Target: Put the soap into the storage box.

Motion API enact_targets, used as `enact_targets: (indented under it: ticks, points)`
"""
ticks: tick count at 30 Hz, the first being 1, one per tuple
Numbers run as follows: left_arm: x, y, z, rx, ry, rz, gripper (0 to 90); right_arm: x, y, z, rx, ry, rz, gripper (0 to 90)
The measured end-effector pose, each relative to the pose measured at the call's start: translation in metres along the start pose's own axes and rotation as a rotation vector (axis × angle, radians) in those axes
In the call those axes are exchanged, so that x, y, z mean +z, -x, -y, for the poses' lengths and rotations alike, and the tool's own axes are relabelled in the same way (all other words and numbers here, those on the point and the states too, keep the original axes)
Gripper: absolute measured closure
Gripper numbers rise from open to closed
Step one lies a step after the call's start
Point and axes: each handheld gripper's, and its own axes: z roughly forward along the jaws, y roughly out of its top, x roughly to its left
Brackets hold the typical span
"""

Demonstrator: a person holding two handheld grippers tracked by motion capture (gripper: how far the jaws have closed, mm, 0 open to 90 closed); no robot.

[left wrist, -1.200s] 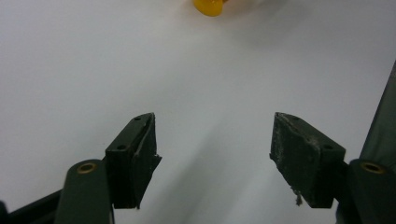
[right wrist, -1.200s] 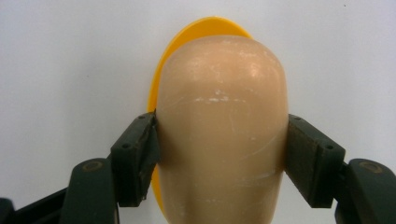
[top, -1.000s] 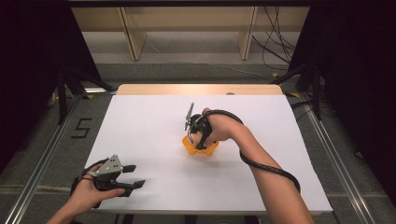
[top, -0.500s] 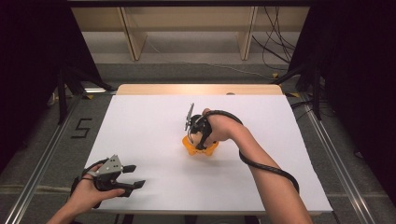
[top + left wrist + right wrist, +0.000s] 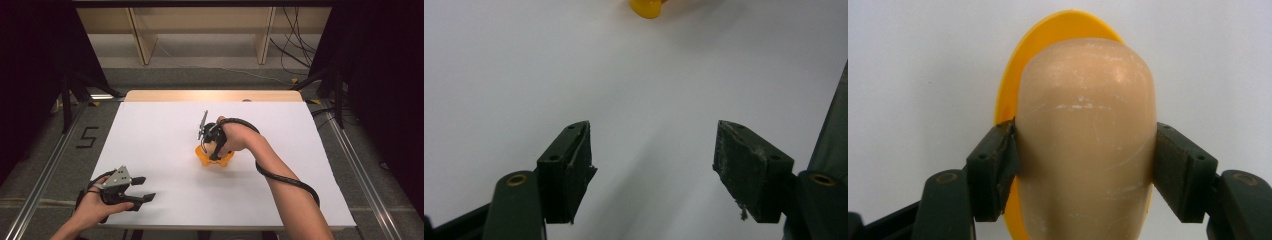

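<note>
— Two hand-held grippers were seen; how was the right hand-held gripper (image 5: 1083,165) set?

— It was closed on a beige rounded piece (image 5: 1085,135), which was pressed by both pads from either side (a yellow base (image 5: 1013,75) lay beneath it), near the middle of the white tabletop (image 5: 150,135).

— And the left hand-held gripper (image 5: 651,160)?

— It was held wide, nothing between its jaws, at the tabletop's near left edge, well apart from the piece.

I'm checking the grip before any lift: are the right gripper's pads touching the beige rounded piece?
Touching. The right gripper view shows the right gripper with both pads pressed against the sides of the beige rounded piece, no gap, above the yellow base.
</note>
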Motion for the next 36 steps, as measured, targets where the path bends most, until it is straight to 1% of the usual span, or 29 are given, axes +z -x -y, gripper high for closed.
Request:
enact_targets:
  ticks: [2, 5, 6, 8, 10, 11, 12, 14, 15, 16, 17, 18, 19, 21, 22, 23, 24, 25, 26, 27, 28, 29, 30, 31, 32, 33, 34, 35, 36]
  points:
    - [0.000, 0.000, 0.000, 0.000, 0.000, 0.000, 31.5, 0.000, 0.000, 0.000, 0.010, -0.002, -0.001, 33.7]
    - [0.000, 0.000, 0.000, -0.001, 0.001, 0.000, 31.5, 0.000, 0.000, 0.000, 0.006, -0.002, 0.000, 33.8]
    - [0.000, 0.000, 0.000, -0.001, 0.001, 0.001, 31.5, 0.000, -0.001, 0.000, 0.024, -0.004, -0.004, 33.7]
    - [-0.001, -0.001, 0.000, 0.009, -0.007, -0.002, 31.5, 0.000, -0.001, 0.000, 0.029, -0.006, -0.008, 33.7]
    - [0.000, 0.000, 0.000, 0.001, 0.000, 0.001, 31.5, 0.000, -0.001, 0.000, 0.024, -0.006, -0.003, 33.7]
    - [0.000, 0.001, 0.000, -0.003, 0.003, 0.002, 31.5, 0.000, 0.000, 0.000, 0.011, -0.003, 0.002, 33.7]
    - [0.000, 0.001, 0.000, -0.003, 0.004, 0.004, 31.5, 0.000, 0.000, 0.000, 0.008, 0.000, -0.001, 33.6]
    - [-0.001, 0.000, 0.000, 0.011, -0.009, -0.002, 31.5, -0.001, 0.000, 0.001, 0.014, -0.001, -0.003, 33.6]
    - [0.000, 0.000, 0.000, 0.008, -0.007, -0.001, 31.5, -0.001, 0.001, 0.001, 0.008, 0.003, -0.005, 33.6]
    - [0.001, 0.001, 0.000, -0.010, 0.010, 0.004, 31.5, -0.002, -0.002, 0.002, 0.050, -0.006, -0.011, 33.5]
    - [0.001, 0.001, 0.000, -0.010, 0.009, 0.005, 31.5, -0.001, 0.000, 0.002, 0.030, 0.003, -0.004, 33.5]
    - [0.000, 0.000, 0.000, 0.013, -0.011, -0.002, 31.5, -0.002, 0.001, 0.003, 0.007, 0.008, -0.002, 33.2]
    - [0.000, 0.000, 0.000, 0.012, -0.010, -0.003, 31.5, -0.003, -0.001, 0.004, 0.056, 0.002, -0.006, 32.8]
    - [0.000, 0.000, 0.000, 0.005, -0.004, 0.000, 31.5, -0.005, 0.000, 0.005, 0.041, 0.023, -0.004, 33.1]
    - [0.001, 0.001, 0.000, -0.013, -0.005, -0.002, 31.5, -0.007, 0.000, 0.005, 0.066, 0.031, -0.008, 33.0]
    - [0.001, 0.001, 0.000, -0.005, -0.005, -0.001, 31.5, -0.010, 0.000, 0.005, 0.080, 0.031, -0.007, 32.9]
    - [0.000, 0.000, 0.000, 0.015, -0.011, 0.002, 31.4, -0.011, 0.001, 0.006, 0.060, 0.037, -0.004, 32.9]
    - [0.001, 0.003, 0.000, -0.029, 0.003, 0.005, 31.5, -0.013, 0.000, 0.006, 0.082, 0.032, -0.001, 33.0]
    - [0.002, 0.004, 0.001, -0.036, 0.010, 0.006, 31.5, -0.015, -0.001, 0.006, 0.085, 0.037, 0.006, 33.3]
    - [0.001, 0.002, 0.000, -0.018, -0.001, 0.004, 31.5, -0.018, 0.000, 0.007, 0.076, 0.018, 0.018, 33.7]
    - [0.000, 0.000, 0.000, 0.011, -0.007, -0.003, 31.5, -0.020, 0.001, 0.008, 0.060, 0.039, 0.020, 34.7]
    - [0.000, 0.000, 0.000, 0.012, -0.010, -0.004, 31.5, -0.022, 0.000, 0.008, 0.067, 0.057, 0.023, 36.3]
    - [0.000, 0.001, 0.000, 0.005, -0.004, -0.002, 31.5, -0.023, -0.003, 0.009, 0.095, 0.063, 0.017, 37.0]
    - [0.000, 0.001, 0.000, 0.006, -0.004, -0.003, 31.5, -0.025, -0.004, 0.010, 0.097, 0.070, 0.024, 38.0]
    - [0.000, 0.000, 0.000, 0.011, -0.011, -0.003, 31.5, -0.028, -0.003, 0.012, 0.075, 0.061, 0.051, 39.5]
    - [0.000, 0.000, 0.000, 0.016, -0.011, -0.004, 31.5, -0.029, -0.004, 0.013, 0.075, 0.078, 0.054, 41.4]
    - [0.000, 0.000, 0.000, 0.014, -0.011, -0.004, 31.5, -0.032, -0.006, 0.016, 0.112, 0.097, 0.044, 43.3]
    - [0.000, 0.001, 0.000, -0.006, 0.006, 0.000, 31.5, -0.034, -0.008, 0.018, 0.126, 0.110, 0.042, 44.9]
    - [0.001, 0.001, 0.000, -0.012, 0.013, 0.002, 31.5, -0.035, -0.009, 0.020, 0.129, 0.114, 0.042, 46.3]
